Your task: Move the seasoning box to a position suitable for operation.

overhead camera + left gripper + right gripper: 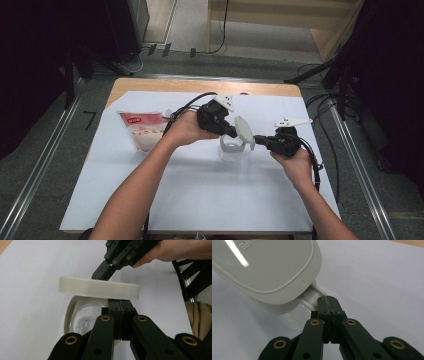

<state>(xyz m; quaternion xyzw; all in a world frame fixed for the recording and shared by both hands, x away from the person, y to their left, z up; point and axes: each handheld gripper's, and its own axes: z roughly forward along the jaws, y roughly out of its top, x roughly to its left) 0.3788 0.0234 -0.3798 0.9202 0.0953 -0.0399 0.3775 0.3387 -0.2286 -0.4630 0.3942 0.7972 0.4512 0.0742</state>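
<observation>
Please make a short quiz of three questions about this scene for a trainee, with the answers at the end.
1. True or false: the lid lies closed on the container.
2. What lies on the table left of the left gripper? A) a bag B) a spoon C) a plate
3. Are the jaws of the right gripper open or shut?

Key: 1 false, the lid stands raised above the container; 2 A; 3 shut.
</observation>
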